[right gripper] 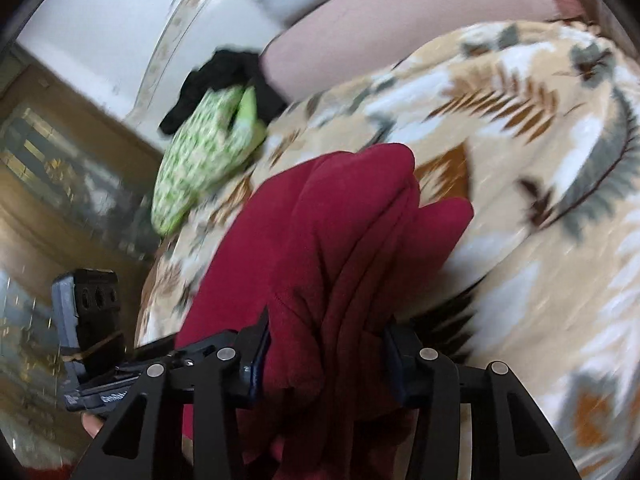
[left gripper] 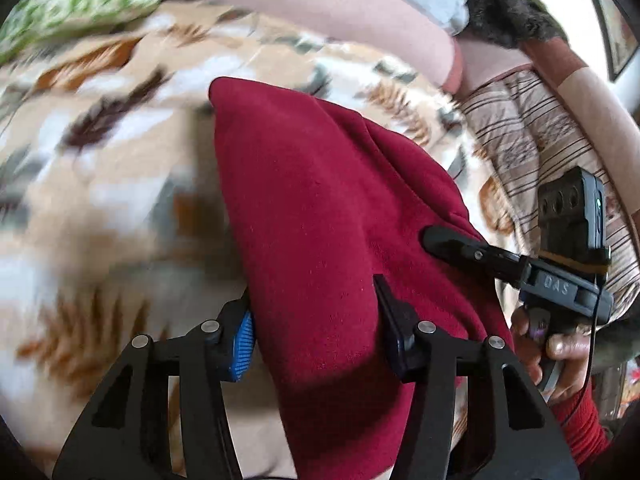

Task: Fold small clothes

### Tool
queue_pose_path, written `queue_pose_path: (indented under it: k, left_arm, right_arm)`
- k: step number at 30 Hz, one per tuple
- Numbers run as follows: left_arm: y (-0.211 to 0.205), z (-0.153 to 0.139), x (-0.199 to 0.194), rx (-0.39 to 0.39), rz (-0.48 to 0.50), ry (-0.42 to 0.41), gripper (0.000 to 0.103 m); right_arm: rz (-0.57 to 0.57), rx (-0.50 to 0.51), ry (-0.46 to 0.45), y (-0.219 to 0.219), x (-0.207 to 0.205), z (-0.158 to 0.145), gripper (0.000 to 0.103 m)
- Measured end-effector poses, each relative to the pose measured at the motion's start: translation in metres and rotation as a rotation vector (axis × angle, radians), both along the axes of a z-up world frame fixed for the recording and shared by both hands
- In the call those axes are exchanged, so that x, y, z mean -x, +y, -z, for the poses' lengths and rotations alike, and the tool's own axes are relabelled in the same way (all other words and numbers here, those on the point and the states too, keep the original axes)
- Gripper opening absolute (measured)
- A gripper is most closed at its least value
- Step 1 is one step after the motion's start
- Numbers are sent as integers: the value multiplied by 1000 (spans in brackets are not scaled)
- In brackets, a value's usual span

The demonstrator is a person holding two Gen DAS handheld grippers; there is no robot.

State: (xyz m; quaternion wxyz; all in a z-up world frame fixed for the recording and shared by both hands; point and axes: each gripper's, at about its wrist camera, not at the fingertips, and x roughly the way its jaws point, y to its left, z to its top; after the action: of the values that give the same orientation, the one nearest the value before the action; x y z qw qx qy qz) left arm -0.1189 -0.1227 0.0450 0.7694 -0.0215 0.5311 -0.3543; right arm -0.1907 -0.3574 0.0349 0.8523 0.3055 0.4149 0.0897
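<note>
Left wrist view, left to right: green-patterned cloth, upper left corner, blurred, lying on the blanket; blanket, tan with brown and grey leaf print, spread over the bed and filling the left half; left claw, bottom centre, fingers partly closed with a thick fold of the red garment between them, blue pad of one finger pressed against the cloth; red garment, dark red fleece, bunched and draped from the claw up across the blanket; pale pink bolster along the top; striped cover at the right; right claw, seen side-on from the right, tip buried in the garment's right edge; person's hand gripping its handle, red sleeve below.

Right wrist view, left to right: the left claw's body, lower left, partly hidden, its fingers out of sight behind cloth; black cloth and green-patterned cloth, upper left, touching each other at the blanket's edge; red garment, centre, gathered in several folds; right claw, bottom centre, fingers partly closed and clamped on those folds; blanket filling the right side.
</note>
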Motion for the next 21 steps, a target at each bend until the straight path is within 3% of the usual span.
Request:
queue_pose_path:
  k: [4,9,12,13,15,16,18,21]
  left_arm:
    - [15,6,20,-51,6,-43,52]
    - [14,-29,33,-92,2,-208,52]
    - [9,-36,34,-97,13,-236,52]
    - [6,-35,35,-99,16,-231,52]
    - [-3,-26,35,-111,23,-203,52]
    - [-10,-19,35,-124,31,-187,52]
    - [-16,-13,38,-152,32,-215,52]
    - [-24,-6,43,-205,41,-259,52]
  right_arm:
    - [37,65,66,10,15,10,56]
    - [135,97,11,1,27,-22,57]
    - [133,123,-18,8,10,-36,57]
    - [119,140,-14,15,0,-36,56]
    - [71,221,25,27,-14,-29,39]
    - [64,346,68,34,-22,-23,28]
    - [86,488,124,34,-28,-7,28]
    - [120,334,130,8,-18,6,28]
